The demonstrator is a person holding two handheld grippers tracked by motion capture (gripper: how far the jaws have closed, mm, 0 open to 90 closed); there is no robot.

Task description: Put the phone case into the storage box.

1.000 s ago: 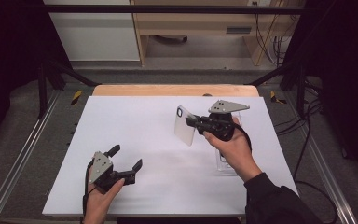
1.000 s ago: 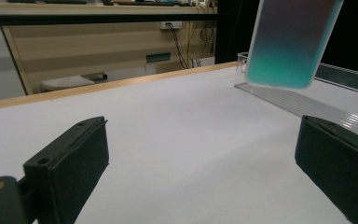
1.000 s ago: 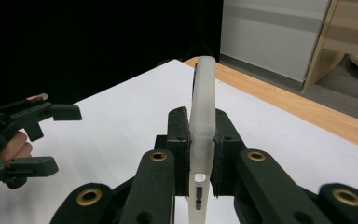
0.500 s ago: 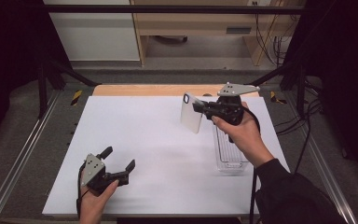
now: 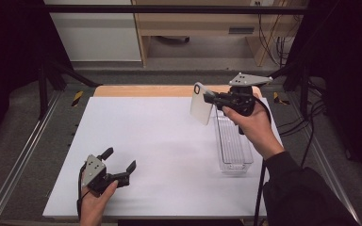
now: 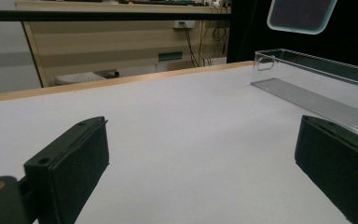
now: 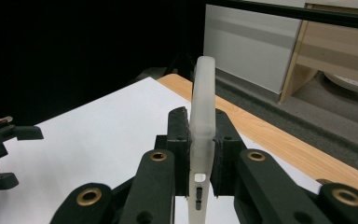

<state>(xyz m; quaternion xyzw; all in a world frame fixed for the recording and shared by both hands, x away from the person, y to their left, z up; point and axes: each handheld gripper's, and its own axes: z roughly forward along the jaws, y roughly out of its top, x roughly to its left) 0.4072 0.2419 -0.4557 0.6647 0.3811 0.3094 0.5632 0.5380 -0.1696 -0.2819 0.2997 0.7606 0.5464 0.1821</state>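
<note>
My right gripper point(image 5: 209, 100) is shut on a translucent white phone case point(image 5: 201, 109) and holds it in the air over the back right of the white table point(image 5: 160, 141). In the right gripper view the case point(image 7: 203, 79) stands edge-on, clamped between both pads point(image 7: 178, 128). A long clear plastic bin point(image 5: 234, 143) lies on the table under that hand. My left gripper point(image 5: 119, 159) rests low at the front left, open with nothing between its jaws. The left gripper view has its jaws wide apart point(image 6: 200, 172), the bin point(image 6: 317, 79) at right and the case point(image 6: 302, 14) high up.
A wooden strip point(image 5: 141, 91) runs along the table's back edge. Metal rails point(image 5: 23, 150) flank both sides, with cables point(image 5: 311, 117) on the right. Shelving stands behind the table. My left gripper point(image 7: 0, 154) shows at the left edge of the right gripper view.
My right gripper has carried the phone case up and toward the back right, uncovering the clear bin. The left gripper has stayed about where it was.
</note>
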